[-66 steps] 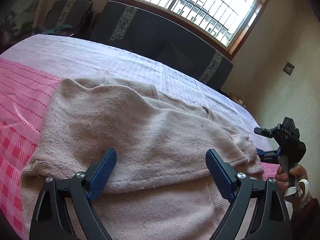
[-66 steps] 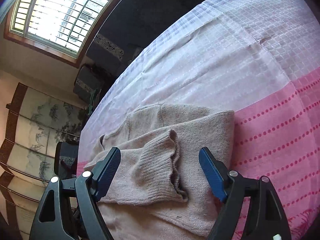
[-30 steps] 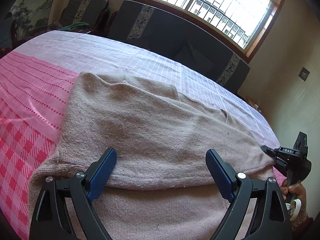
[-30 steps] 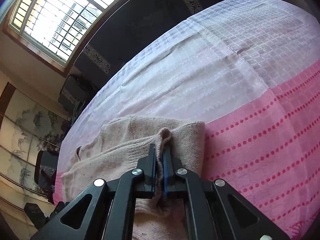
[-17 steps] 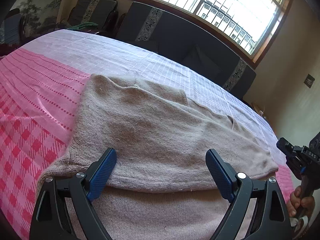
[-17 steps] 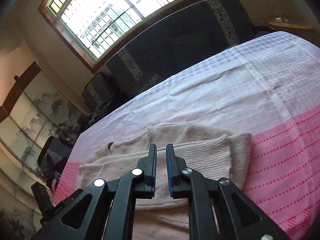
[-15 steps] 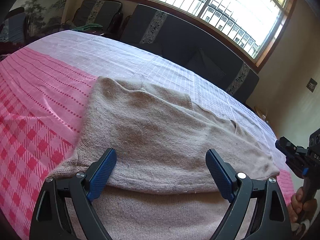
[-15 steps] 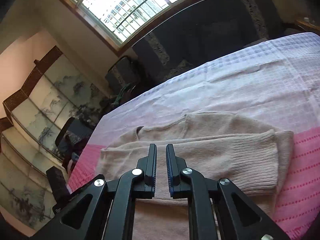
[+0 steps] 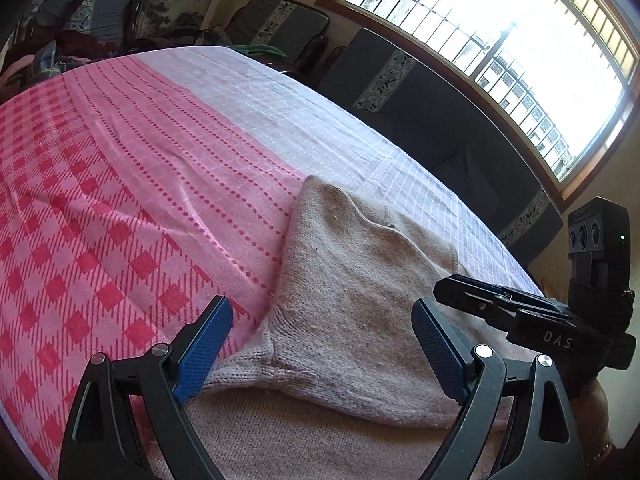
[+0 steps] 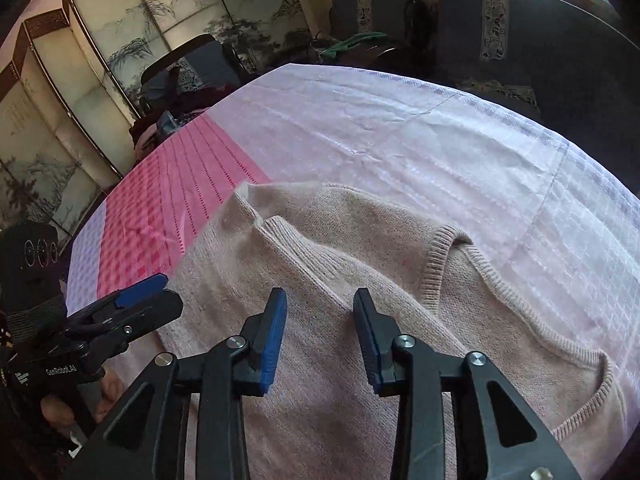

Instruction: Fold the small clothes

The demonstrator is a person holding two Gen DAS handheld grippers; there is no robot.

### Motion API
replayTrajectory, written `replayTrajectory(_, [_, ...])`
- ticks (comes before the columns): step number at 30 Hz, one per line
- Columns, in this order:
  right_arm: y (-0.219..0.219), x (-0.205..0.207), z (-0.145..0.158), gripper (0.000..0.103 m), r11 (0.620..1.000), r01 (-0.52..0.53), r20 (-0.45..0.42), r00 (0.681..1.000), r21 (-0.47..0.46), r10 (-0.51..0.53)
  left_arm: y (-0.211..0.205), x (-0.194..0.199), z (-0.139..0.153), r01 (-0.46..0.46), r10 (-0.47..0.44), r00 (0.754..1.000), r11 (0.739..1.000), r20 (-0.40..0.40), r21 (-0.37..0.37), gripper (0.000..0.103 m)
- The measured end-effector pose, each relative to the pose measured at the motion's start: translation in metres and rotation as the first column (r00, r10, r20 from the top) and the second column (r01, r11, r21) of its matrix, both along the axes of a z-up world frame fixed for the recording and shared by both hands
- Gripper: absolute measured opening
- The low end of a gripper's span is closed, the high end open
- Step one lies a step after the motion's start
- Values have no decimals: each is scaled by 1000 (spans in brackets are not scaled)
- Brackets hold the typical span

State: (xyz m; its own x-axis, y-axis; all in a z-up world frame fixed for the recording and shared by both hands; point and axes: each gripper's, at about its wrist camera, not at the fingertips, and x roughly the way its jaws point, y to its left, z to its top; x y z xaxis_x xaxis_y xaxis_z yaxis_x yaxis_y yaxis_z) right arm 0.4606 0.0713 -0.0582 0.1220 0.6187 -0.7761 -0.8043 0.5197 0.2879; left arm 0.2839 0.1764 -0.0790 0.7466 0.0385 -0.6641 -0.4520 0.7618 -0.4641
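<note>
A beige knit sweater (image 9: 352, 300) lies on the pink and white cloth (image 9: 140, 200), its sleeves folded across the body. It also shows in the right wrist view (image 10: 360, 264), with its ribbed neckline at the right. My left gripper (image 9: 320, 344) is open and empty, low over the sweater's left edge. My right gripper (image 10: 320, 324) is open and empty, its jaws partly apart just above the sweater's middle. The right gripper shows in the left wrist view (image 9: 500, 304), and the left gripper shows in the right wrist view (image 10: 136, 296).
A dark sofa (image 9: 460, 128) stands behind the table under a barred window (image 9: 500, 28). A painted folding screen (image 10: 100, 60) and chairs with piled clothes (image 10: 180, 108) stand at the left. The cloth-covered table extends left of the sweater.
My right gripper let go of the sleeve, swung left over the sweater's middle and opened partway. My left gripper stayed open and shifted left toward the sweater's left edge.
</note>
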Motion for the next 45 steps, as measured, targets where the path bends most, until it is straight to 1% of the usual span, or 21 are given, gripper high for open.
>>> replayTrajectory(3, [7,-2,-7,43,999,-37,15,999,-14,37,0,0,0,4,-4,1000,1000,-2,1,91])
replayTrajectory(5, [12,-9,-9,27,997,-62,47,997,-37,63,1,0,0,5,-5,1000,1000,4,-6,92])
replayTrajectory(6, [16,-13,-9,13,996,-62,77,995,-60,67,1,-1,0,4,-4,1000,1000,6,-8,92])
replayTrajectory(7, [18,-15,-7,11,996,-59,93,994,-62,64,1,-1,1,5,-4,1000,1000,7,-10,92])
replayTrajectory(11, [19,-24,5,8,998,-29,170,985,-59,39,1,0,1,4,-3,1000,1000,7,-11,92])
replayTrajectory(15, [9,-21,31,7,999,34,241,970,28,-39,2,-2,0,2,-2,1000,1000,9,-13,92])
replayTrajectory(18, [8,-6,25,7,998,60,220,973,26,-65,1,0,1,1,-1,1000,1000,5,-8,92])
replayTrajectory(20, [13,-1,7,8,999,34,144,989,10,-35,1,0,2,1,-1,1000,1000,4,-6,92])
replayTrajectory(22, [14,2,-5,14,999,53,109,993,2,-53,1,1,2,1,-1,1000,1000,4,-7,92])
replayTrajectory(23, [10,4,-3,14,998,65,95,993,26,-67,1,1,2,1,-1,1000,1000,4,-7,92])
replayTrajectory(25, [-9,7,12,17,985,116,76,989,128,-127,1,1,2,1,-1,1000,1000,3,-6,92])
replayTrajectory(27, [-36,9,29,20,958,184,45,979,219,-199,0,1,2,2,-2,1000,1000,2,-3,92])
replayTrajectory(29, [-65,4,41,20,933,238,23,967,269,-253,-1,3,2,6,-6,1000,1000,-4,7,92])
replayTrajectory(32, [-102,-10,42,20,926,288,-1,955,244,-297,0,6,2,-1,1,1000,1000,1,8,92])
replayTrajectory(36, [-124,-18,13,20,950,305,-15,952,70,-305,2,8,3,-13,14,1000,1000,-5,23,92])
replayTrajectory(38, [-133,-14,-4,19,930,365,32,931,-44,-364,4,7,3,-32,33,999,999,-10,32,92])
replayTrajectory(39, [-139,-12,-8,10,921,384,56,923,-60,-381,6,6,3,-49,50,999,998,-14,37,92])
replayTrajectory(40, [-148,-11,-8,9,909,413,66,910,-48,-410,9,3,2,-72,73,997,997,-17,42,92])
replayTrajectory(42, [-166,-3,-9,6,855,513,122,856,-79,-502,13,1,1,-88,89,996,996,-8,32,92])
replayTrajectory(44, [-190,2,-11,7,836,548,3,836,3,-548,12,3,1,-87,88,996,995,-16,42,92])
replayTrajectory(45, [-199,0,-9,8,826,563,-31,827,42,-562,10,4,1,-85,86,996,995,-24,50,92])
